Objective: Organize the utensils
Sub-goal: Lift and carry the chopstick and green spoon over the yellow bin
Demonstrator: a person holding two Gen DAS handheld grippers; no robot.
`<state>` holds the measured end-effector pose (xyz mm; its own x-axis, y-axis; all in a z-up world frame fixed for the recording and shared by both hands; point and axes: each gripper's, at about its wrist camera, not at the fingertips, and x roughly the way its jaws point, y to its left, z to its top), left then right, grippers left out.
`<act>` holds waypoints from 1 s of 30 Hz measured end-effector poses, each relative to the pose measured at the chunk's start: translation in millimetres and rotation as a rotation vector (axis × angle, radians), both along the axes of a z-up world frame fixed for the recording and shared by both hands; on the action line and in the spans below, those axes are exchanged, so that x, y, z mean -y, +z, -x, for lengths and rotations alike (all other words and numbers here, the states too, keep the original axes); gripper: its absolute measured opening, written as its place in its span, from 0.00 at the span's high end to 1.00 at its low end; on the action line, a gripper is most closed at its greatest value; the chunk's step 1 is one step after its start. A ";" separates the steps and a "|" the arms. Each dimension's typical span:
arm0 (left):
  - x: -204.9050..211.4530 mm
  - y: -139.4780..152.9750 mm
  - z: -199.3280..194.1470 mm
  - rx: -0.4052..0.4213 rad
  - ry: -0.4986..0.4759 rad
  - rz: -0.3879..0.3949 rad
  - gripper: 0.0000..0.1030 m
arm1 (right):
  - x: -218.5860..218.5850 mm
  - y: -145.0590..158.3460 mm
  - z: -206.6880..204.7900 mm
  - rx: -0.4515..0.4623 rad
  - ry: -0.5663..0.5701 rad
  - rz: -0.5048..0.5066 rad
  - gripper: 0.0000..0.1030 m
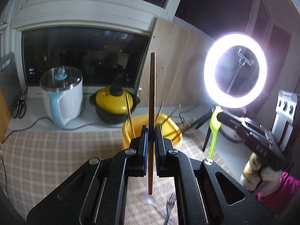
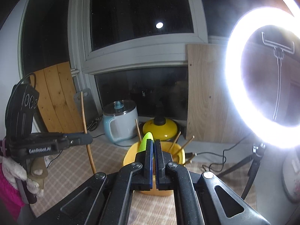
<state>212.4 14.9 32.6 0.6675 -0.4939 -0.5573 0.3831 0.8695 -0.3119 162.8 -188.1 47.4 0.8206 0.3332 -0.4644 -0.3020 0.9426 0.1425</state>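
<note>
Left gripper (image 1: 151, 131) clamps a wooden chopstick (image 1: 151, 97) upright, long axis vertical, before the round yellow tub (image 1: 129, 131). Right gripper (image 2: 153, 144) pinches a smooth lime-green plastic utensil (image 2: 145, 140), tip up, above the tub.

Checked tablecloth (image 1: 46, 150) w/ yellow tub (image 1: 129, 131), fork (image 1: 169, 206) on it.

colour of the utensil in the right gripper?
Lime green; clearest in the left wrist view.
</note>
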 end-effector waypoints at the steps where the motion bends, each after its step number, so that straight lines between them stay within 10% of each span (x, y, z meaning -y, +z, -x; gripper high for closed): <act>1: -0.4 2.4 -2.5 0.008 -0.001 -0.001 0.96 | -0.7 1.8 -2.2 0.004 -0.004 0.001 1.00; 30: 16.6 -14.2 -98.0 -0.008 0.027 0.002 0.96 | -8.3 20.3 -80.9 0.095 -0.156 0.036 1.00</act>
<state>310.3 -1.7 18.4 0.6765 -0.4770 -0.5611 0.3568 0.8788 -0.3169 243.7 -179.8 67.7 0.9017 0.1834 -0.3915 -0.1627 0.9829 0.0856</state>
